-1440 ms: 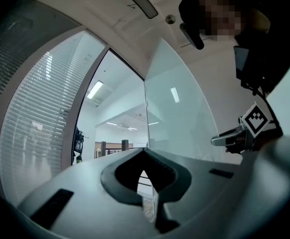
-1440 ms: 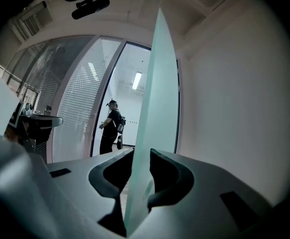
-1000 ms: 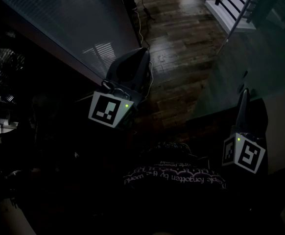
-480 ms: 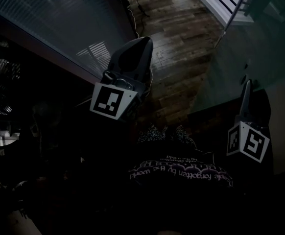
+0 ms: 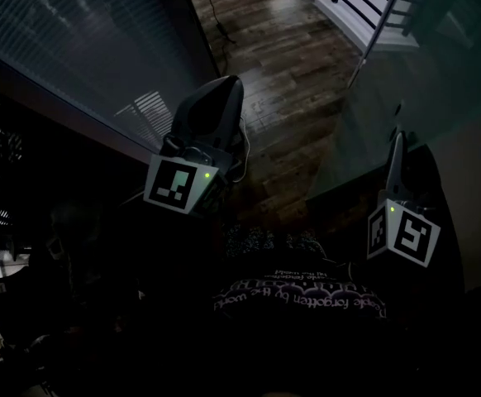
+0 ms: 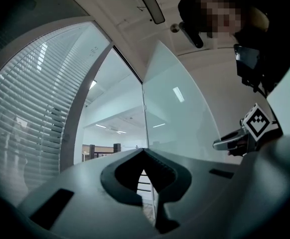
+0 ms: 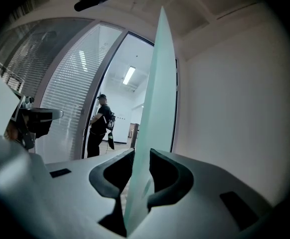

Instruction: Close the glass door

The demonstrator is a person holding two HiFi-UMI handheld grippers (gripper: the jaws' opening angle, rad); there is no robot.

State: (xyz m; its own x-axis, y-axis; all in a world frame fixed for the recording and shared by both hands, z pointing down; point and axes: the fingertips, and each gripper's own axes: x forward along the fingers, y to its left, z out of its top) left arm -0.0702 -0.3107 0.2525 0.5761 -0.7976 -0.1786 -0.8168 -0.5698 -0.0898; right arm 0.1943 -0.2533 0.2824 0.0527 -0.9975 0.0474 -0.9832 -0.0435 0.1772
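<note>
The glass door is a pale green pane standing at the right; its edge runs up the middle of the right gripper view. My right gripper points along that edge and is shut on the pane, which sits between its jaws. My left gripper hovers over the floor at centre left, shut with its tips together and nothing between them. It touches nothing. From the left gripper view the door and the right gripper show to the right.
A glazed wall with slatted blinds runs along the left. Dark wood floor with a cable lies ahead. A person stands in the bright room beyond the doorway. A white wall is close on the door's right.
Both grippers have shifted a little left in the head view. The right one has carried the glass door's edge with it, and its grip is unchanged.
</note>
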